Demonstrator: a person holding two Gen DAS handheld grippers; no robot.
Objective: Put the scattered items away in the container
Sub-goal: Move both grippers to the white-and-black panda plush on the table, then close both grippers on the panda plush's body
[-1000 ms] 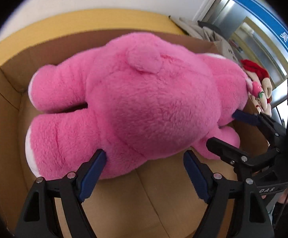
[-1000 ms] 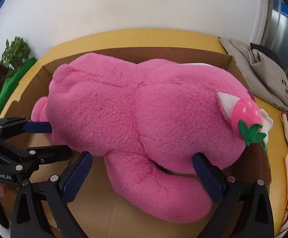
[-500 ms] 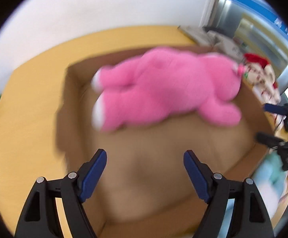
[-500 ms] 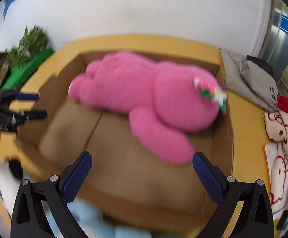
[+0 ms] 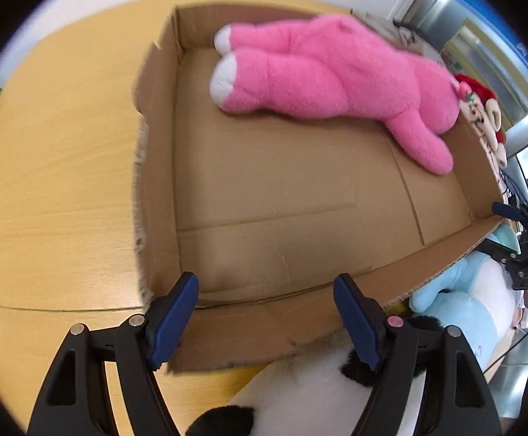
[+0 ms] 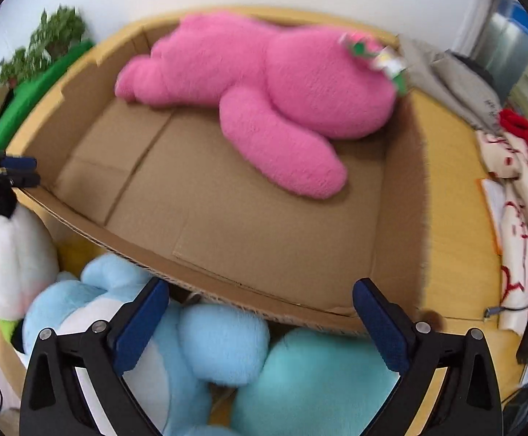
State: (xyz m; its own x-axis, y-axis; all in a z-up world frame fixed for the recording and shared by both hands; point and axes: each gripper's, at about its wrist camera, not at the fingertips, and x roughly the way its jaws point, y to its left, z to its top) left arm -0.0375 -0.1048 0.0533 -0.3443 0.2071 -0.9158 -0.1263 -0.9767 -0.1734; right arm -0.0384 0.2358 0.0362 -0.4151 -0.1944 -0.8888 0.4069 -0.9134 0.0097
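Observation:
A big pink plush bear point(image 5: 333, 76) lies face down along the far wall of an open cardboard box point(image 5: 264, 196); it also shows in the right wrist view point(image 6: 271, 87), inside the box point(image 6: 249, 225). My left gripper point(image 5: 267, 319) is open and empty at the box's near edge, above a white and black plush point(image 5: 300, 396). My right gripper point(image 6: 260, 323) is open and empty above a light blue plush point(image 6: 198, 352) in front of the box. The left gripper shows at the left edge of the right wrist view point(image 6: 13, 172).
The box stands on a yellow wooden table point(image 5: 53, 145). A red and cream plush point(image 6: 522, 178) lies right of the box, a grey cloth bag point(image 6: 449, 76) behind it. A white plush point(image 6: 6, 250) sits front left; green plants point(image 6: 42, 47) stand beyond.
Both grippers have pulled back from the pink bear toward the box's near edge, leaving it lying in the box. The plush toys in front of the box have come into view.

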